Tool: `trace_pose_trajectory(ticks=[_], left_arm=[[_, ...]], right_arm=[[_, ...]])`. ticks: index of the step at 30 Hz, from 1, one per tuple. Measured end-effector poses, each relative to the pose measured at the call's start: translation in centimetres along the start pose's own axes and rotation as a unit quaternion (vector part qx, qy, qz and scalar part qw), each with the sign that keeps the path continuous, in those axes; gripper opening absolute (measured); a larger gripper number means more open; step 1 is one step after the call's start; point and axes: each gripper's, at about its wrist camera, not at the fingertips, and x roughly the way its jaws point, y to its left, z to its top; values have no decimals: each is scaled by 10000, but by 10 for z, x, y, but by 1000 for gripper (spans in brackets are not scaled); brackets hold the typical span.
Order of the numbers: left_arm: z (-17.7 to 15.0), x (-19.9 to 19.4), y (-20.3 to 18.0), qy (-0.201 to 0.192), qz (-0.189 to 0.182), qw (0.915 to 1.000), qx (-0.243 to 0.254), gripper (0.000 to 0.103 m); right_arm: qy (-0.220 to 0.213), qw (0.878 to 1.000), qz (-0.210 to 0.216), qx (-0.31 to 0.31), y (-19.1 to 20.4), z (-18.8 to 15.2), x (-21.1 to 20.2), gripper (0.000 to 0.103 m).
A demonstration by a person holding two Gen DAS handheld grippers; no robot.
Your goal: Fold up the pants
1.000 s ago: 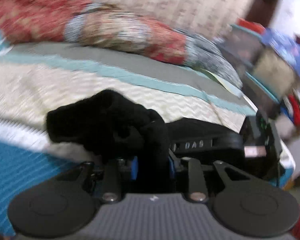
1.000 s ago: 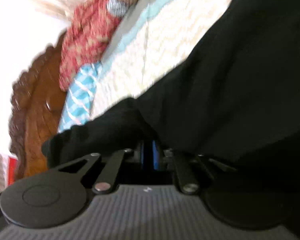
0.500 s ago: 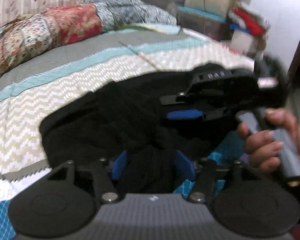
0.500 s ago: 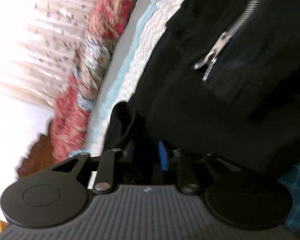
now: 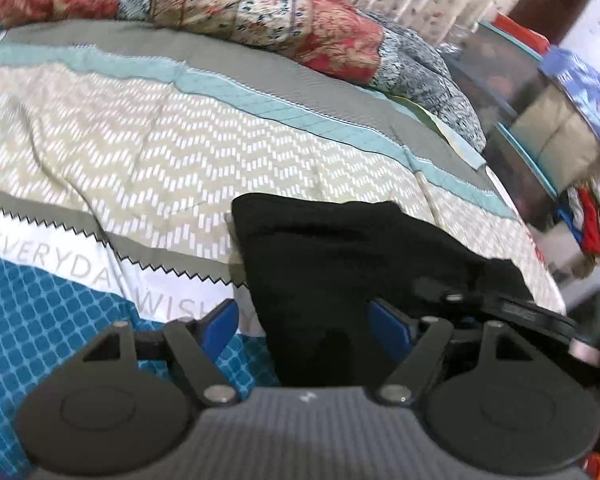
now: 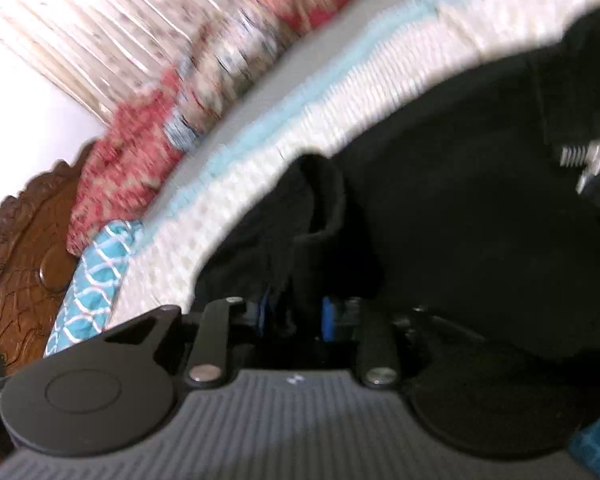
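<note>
Left wrist view: black pants (image 5: 340, 256) lie bunched on the patterned bedspread (image 5: 148, 152), near its right edge. Left gripper (image 5: 304, 324) jaws wide & opening; pants cloth sits between the blue pads (image 5: 220, 326) but they don't press it. Right gripper (image 5: 512, 312) shows at the pants' right side. Quilt roll (image 5: 260, 12) along the far side of the bed.

Right wrist view, blurred: right gripper (image 6: 294, 316) jaws narrow & closing, dark pants (image 6: 460, 200) fold between the pads; can't tell if they pinch it. Zipper (image 6: 584, 156) at far right. Wooden headboard (image 6: 24, 248) at left.
</note>
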Motion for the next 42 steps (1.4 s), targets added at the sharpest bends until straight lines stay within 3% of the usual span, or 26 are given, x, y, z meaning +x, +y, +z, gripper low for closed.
trace_pose_trajectory(ticks=[3,6,9,11,12,13,14,15,17,21,24,25,27,29,30,31,33,34,36,39,42], left_arm=[[0,10,2,69,38,10000,-39,73],[-1,27,-3,221,140,9997,-14,74],[-5,50,-5,571,118,9982,-165,77],[-7,62,-5,727,12,9968,-332,89],[-8,68,-5,787,-30,9961,-403,88],[-9,73,-6,859,-87,9954,-420,81],[-11,77,-8,913,-132,9950,-373,63],[-11,79,-11,938,-140,9950,-299,54],[-10,78,-15,929,-158,9954,-187,29],[-7,69,-13,830,-280,9958,-274,23],[-10,69,-17,798,-198,9965,-173,23],[-11,70,-18,797,-171,9966,-147,25],[-12,73,-15,839,-117,9961,-248,40],[-9,81,-9,841,-268,9947,-526,83],[-8,85,-4,812,-458,9934,-675,90],[-5,89,-1,790,-579,9918,-827,90],[1,97,-4,746,-395,9936,-754,40],[6,100,-8,831,-313,9941,-622,28],[18,92,-9,794,-533,9928,-718,21],[46,52,-13,179,-919,9940,-560,20],[57,36,-22,51,-577,9983,-57,20]], right_arm=[[-514,9973,-386,-345,4,-3,-18,26],[-226,9945,-1003,-199,-13,-13,-7,27],[-157,9953,-941,151,-25,-20,-12,37],[-110,9957,-915,34,-23,-17,-18,45],[-115,9955,-941,-7,-22,-17,-20,48],[-118,9953,-959,6,-23,-17,-24,49],[-159,9951,-972,77,-26,-17,-30,49],[-283,9945,-996,153,-20,-17,-28,49],[-528,9940,-959,71,-15,-20,-35,51],[-807,9906,-945,-563,13,-26,-38,50],[-535,9912,-987,-699,14,-31,-22,48],[-315,9906,-1136,-690,10,-32,-13,48],[235,9913,-1229,-401,-9,-34,5,50],[164,9940,-1078,-104,-19,-31,-1,50],[199,9938,-1085,-119,-19,-28,0,50],[210,9936,-1099,-140,-19,-28,0,50],[206,9935,-1117,-93,-20,-28,3,50],[209,9933,-1131,-95,-19,-27,2,50],[182,9934,-1130,-119,-10,-28,2,40],[33,9954,-884,-367,17,-33,0,39],[11,9952,-816,-532,38,-30,14,39]])
